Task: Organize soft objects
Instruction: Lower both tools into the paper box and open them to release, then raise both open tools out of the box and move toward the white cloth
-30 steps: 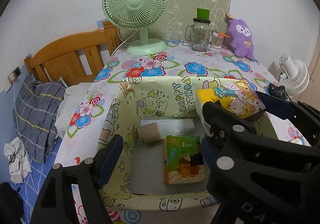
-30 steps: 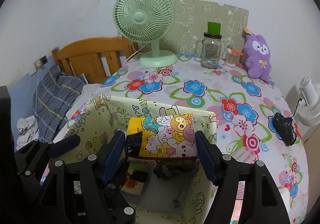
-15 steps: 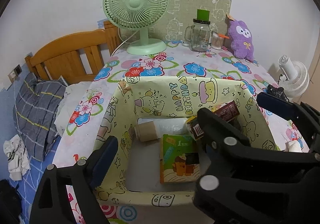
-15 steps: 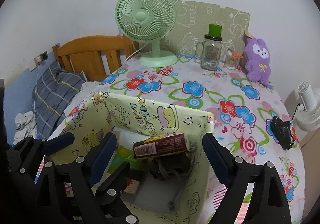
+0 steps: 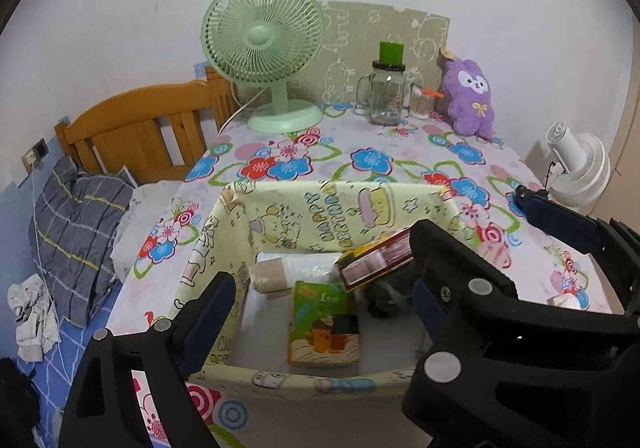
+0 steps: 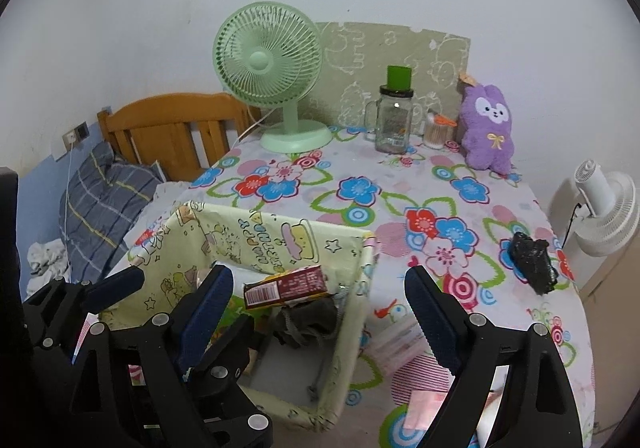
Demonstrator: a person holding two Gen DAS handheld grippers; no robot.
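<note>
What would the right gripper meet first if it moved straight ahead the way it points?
Probably the right wall of the yellow box, or the flowered tablecloth just beyond it; depth is unclear. The right gripper is open.

On the floral desk sits a yellow box. Inside lie a roll at 11 o'clock, a green pack at 6, and a snack pack tilted at 2. The left gripper hovers over it, fingers spread wide.
</note>
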